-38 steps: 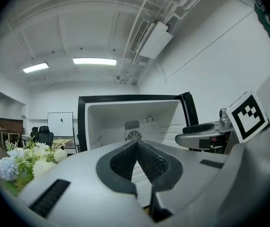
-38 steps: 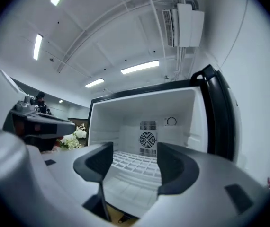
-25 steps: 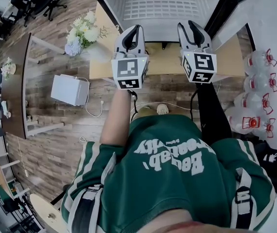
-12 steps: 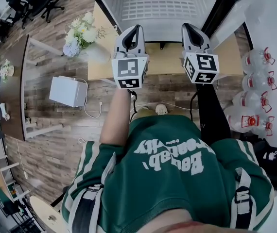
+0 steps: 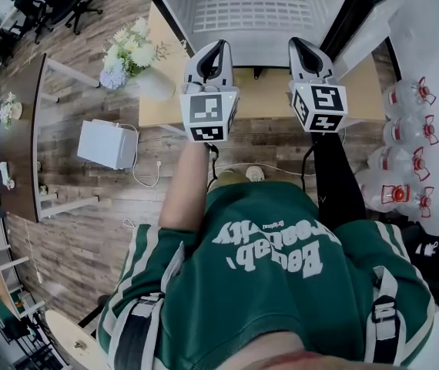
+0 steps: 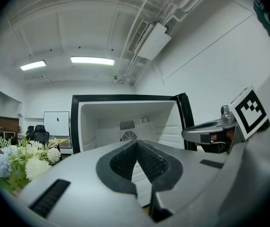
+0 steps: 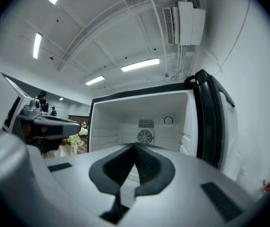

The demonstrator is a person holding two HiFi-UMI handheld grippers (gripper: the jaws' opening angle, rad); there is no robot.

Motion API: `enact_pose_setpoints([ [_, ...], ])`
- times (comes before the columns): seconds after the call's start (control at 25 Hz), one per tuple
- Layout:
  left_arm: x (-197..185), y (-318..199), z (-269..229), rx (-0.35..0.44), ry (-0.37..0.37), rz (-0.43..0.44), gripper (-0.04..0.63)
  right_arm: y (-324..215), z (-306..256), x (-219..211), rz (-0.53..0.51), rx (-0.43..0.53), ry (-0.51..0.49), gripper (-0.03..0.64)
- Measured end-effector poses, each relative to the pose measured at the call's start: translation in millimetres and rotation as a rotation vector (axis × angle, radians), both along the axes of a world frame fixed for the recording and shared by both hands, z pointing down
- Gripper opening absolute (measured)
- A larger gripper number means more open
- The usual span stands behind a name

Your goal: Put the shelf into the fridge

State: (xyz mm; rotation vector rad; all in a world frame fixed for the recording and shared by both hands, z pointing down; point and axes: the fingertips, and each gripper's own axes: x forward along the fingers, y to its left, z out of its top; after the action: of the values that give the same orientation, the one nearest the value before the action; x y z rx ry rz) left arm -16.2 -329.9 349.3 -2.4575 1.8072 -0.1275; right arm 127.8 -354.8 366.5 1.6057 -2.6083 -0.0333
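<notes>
The open white fridge (image 5: 175, 21) stands on a wooden table (image 5: 262, 99) straight ahead of me. A white wire shelf (image 5: 254, 11) lies flat inside it, below the round fan at the back. My left gripper (image 5: 218, 46) and right gripper (image 5: 303, 43) are held level, side by side, at the fridge mouth. In the left gripper view the pads of the left gripper (image 6: 137, 143) meet at the tip with nothing seen between them. The right gripper (image 7: 135, 146) shows the same, aimed at the fan (image 7: 145, 136).
The fridge door (image 7: 211, 122) hangs open on the right. A vase of white flowers (image 5: 131, 52) sits at the table's left end. On the floor are a white box (image 5: 110, 142) to the left and several water bottles (image 5: 408, 141) to the right.
</notes>
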Motion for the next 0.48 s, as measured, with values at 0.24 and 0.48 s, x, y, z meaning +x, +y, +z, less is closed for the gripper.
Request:
enact_pose_setpoints([
  [0.24,-0.5,-1.9,0.7,-0.002,-0.001,-0.002,0.000,-2.6,0.9,-2.1,-0.005,0.000,-0.001,0.002],
  [0.48,-1.1,-6.2,4.6,-0.014,-0.003,0.000,0.000,-6.8,1.9,-2.1,-0.002,0.000,-0.001,0.002],
])
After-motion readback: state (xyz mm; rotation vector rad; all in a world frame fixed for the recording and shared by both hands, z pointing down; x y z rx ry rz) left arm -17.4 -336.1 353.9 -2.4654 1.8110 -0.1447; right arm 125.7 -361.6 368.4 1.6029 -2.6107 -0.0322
